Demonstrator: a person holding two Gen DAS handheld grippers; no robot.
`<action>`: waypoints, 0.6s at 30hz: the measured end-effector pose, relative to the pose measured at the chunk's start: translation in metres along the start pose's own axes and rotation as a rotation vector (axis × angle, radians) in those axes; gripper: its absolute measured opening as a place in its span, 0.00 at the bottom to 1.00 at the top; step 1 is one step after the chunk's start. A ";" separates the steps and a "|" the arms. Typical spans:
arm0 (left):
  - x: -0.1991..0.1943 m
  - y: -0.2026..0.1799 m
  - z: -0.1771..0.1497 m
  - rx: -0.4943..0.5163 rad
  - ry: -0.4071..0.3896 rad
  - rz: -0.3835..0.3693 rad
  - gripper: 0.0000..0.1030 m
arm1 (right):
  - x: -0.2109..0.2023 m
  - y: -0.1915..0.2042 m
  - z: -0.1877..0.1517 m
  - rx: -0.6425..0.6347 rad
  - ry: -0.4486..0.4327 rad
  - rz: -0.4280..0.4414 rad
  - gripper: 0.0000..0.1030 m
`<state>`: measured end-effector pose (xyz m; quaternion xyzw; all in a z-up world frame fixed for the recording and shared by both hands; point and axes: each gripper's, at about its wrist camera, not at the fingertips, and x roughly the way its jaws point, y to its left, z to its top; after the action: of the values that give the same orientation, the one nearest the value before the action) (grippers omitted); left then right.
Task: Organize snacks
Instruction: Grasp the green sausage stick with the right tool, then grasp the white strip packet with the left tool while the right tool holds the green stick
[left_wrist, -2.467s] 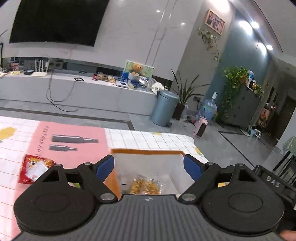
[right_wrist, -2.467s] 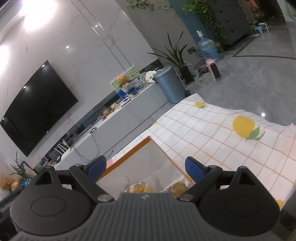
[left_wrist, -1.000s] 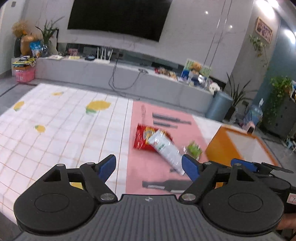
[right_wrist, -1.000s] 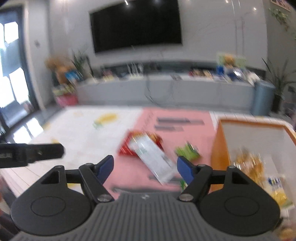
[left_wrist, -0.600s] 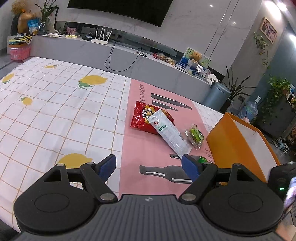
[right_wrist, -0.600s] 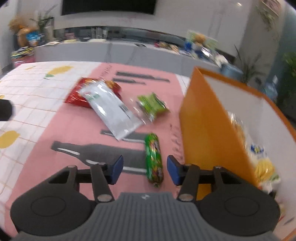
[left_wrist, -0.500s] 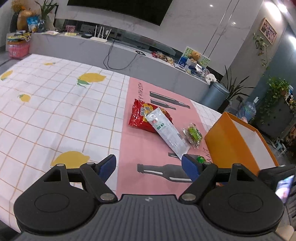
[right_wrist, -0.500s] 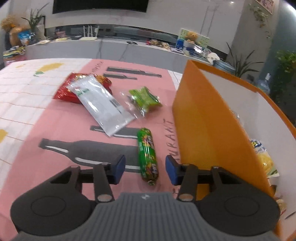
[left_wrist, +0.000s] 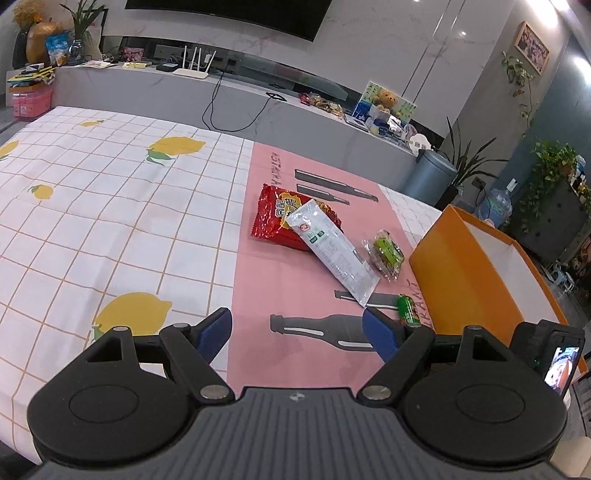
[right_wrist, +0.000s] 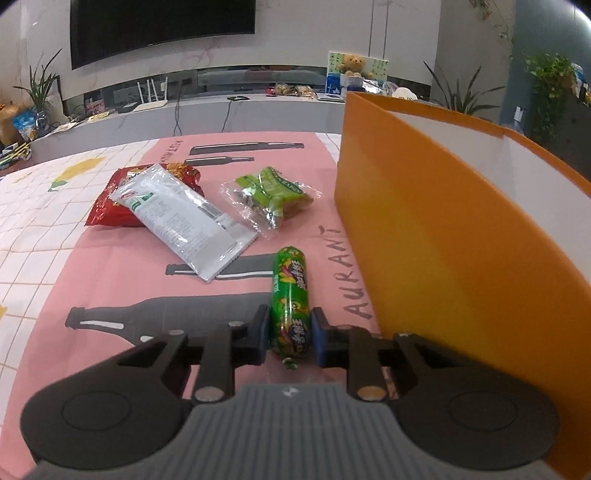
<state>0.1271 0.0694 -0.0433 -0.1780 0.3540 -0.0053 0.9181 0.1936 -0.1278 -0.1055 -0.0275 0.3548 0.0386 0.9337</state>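
Observation:
A green sausage stick (right_wrist: 290, 295) lies on the pink mat beside the orange box (right_wrist: 424, 229). My right gripper (right_wrist: 289, 338) is low over the mat, its jaws closing, with the stick's near end between the blue pads and both pads touching it. In the left wrist view the stick (left_wrist: 406, 314) shows just past the right fingertip. My left gripper (left_wrist: 297, 328) hangs open over the mat's near edge, holding nothing. A white packet (right_wrist: 184, 225) lies across a red bag (right_wrist: 107, 210), with a clear-wrapped green snack (right_wrist: 273, 195) beside them.
The orange box (left_wrist: 461, 273) stands on the right, its tall wall close to my right gripper. A lemon-print checked cloth (left_wrist: 110, 229) covers the table to the left. A grey counter (left_wrist: 258, 110) with clutter runs behind the table.
My right gripper has come down over the green sausage stick and its jaws have narrowed from wide apart to touching it. The left gripper has sunk slightly and stays open.

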 end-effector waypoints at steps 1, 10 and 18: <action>0.001 -0.002 0.000 0.004 0.004 0.001 0.91 | -0.001 0.001 -0.001 -0.018 -0.001 0.008 0.20; 0.009 -0.024 0.011 0.029 0.035 -0.041 0.91 | -0.025 -0.009 -0.009 0.001 0.081 0.126 0.20; 0.059 -0.038 0.023 -0.054 0.074 0.015 0.91 | -0.024 -0.016 -0.005 0.074 0.130 0.183 0.20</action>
<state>0.1911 0.0329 -0.0534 -0.1998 0.3890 0.0049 0.8993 0.1743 -0.1456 -0.0931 0.0373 0.4166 0.1089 0.9018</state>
